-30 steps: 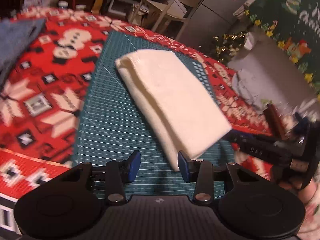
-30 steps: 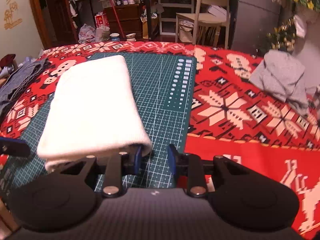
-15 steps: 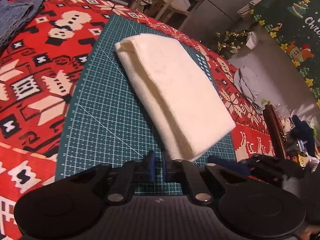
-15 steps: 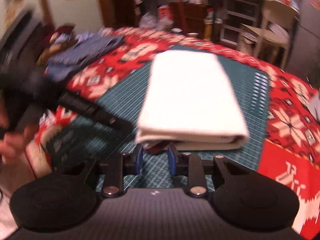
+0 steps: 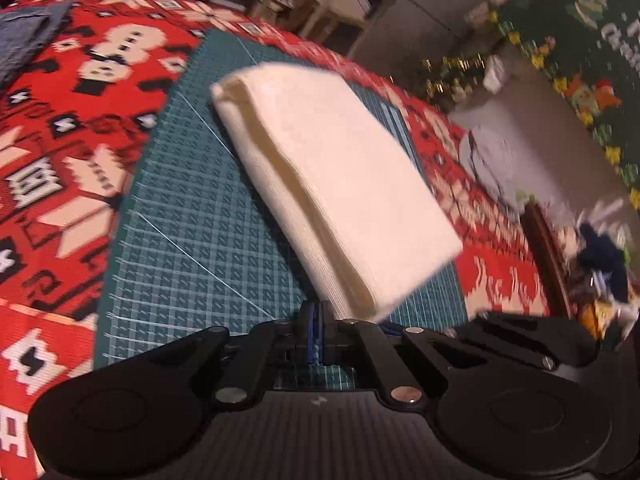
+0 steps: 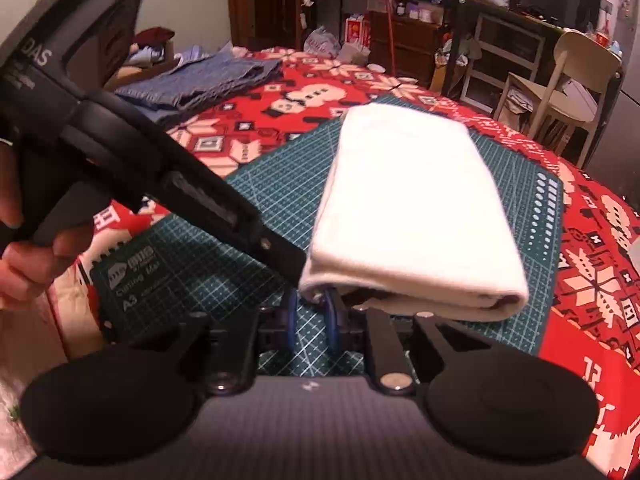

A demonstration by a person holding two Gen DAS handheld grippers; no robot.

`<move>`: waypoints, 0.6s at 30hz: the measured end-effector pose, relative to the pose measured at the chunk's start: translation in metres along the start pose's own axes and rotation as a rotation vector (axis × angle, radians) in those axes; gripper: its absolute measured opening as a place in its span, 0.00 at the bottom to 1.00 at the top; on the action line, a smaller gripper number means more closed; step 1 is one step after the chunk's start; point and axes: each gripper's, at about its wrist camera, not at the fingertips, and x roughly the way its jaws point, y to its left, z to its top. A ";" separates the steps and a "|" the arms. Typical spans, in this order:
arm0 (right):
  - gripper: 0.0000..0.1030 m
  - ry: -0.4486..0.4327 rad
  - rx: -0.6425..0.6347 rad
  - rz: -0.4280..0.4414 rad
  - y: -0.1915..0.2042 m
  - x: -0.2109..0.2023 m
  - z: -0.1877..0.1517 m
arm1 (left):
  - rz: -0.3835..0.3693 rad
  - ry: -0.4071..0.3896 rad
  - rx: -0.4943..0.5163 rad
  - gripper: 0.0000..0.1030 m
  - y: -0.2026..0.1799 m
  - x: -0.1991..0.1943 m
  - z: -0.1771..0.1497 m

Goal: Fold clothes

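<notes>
A cream folded towel [image 5: 340, 184] lies diagonally on the green cutting mat [image 5: 192, 240]. My left gripper [image 5: 316, 332] sits shut at the towel's near corner; its blue pads meet, with nothing visible between them and the towel edge just to their right. In the right wrist view the left gripper [image 6: 296, 268] reaches in from the left, held by a hand [image 6: 24, 264], with its tip against the towel [image 6: 412, 208]. My right gripper [image 6: 312, 320] is at that same near corner. Its jaws are closing, the corner lies between the fingertips, and a gap still shows.
A red patterned cloth [image 6: 600, 280] covers the table under the mat [image 6: 248, 184]. Folded blue denim [image 6: 200, 80] lies at the far left and a grey garment [image 5: 492, 156] at the right. A chair [image 6: 560, 88] and cluttered shelves stand beyond the table.
The left jaws went from open to shut beside the towel's near corner. The right gripper swung across the towel's near end to the corner by the left gripper, and its jaws narrowed.
</notes>
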 end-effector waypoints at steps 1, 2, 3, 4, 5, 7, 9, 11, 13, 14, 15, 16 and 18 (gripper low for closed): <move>0.14 -0.004 0.009 -0.002 -0.002 -0.001 0.001 | 0.005 -0.021 -0.021 0.01 0.004 -0.003 0.002; 0.13 -0.009 0.019 -0.003 -0.004 -0.003 0.001 | 0.012 -0.042 -0.043 0.01 0.007 -0.006 0.004; 0.13 -0.015 0.028 -0.013 -0.007 -0.006 0.003 | 0.025 -0.066 -0.076 0.01 0.013 -0.008 0.006; 0.13 -0.021 0.038 -0.023 -0.010 -0.009 0.005 | 0.038 -0.090 -0.108 0.01 0.018 -0.010 0.009; 0.13 -0.032 0.060 -0.022 -0.015 -0.014 0.007 | 0.042 -0.114 -0.138 0.01 0.023 -0.011 0.012; 0.13 -0.059 0.101 -0.025 -0.025 -0.025 0.009 | 0.032 -0.165 -0.199 0.01 0.033 -0.013 0.020; 0.13 -0.102 0.130 -0.037 -0.037 -0.040 0.011 | 0.013 -0.207 -0.250 0.01 0.041 -0.012 0.031; 0.14 -0.131 0.157 -0.065 -0.048 -0.047 0.013 | -0.003 -0.227 -0.288 0.01 0.048 -0.005 0.041; 0.14 -0.140 0.179 -0.093 -0.062 -0.044 0.021 | -0.012 -0.230 -0.307 0.00 0.053 0.002 0.051; 0.14 -0.144 0.189 -0.106 -0.069 -0.043 0.025 | -0.016 -0.232 -0.315 0.00 0.055 0.006 0.056; 0.14 -0.146 0.198 -0.116 -0.076 -0.039 0.029 | -0.017 -0.237 -0.321 0.00 0.055 0.010 0.059; 0.14 -0.147 0.206 -0.126 -0.082 -0.034 0.033 | -0.015 -0.244 -0.325 0.00 0.057 0.012 0.063; 0.14 -0.151 0.192 -0.157 -0.092 -0.022 0.042 | -0.012 -0.256 -0.337 0.00 0.060 0.017 0.071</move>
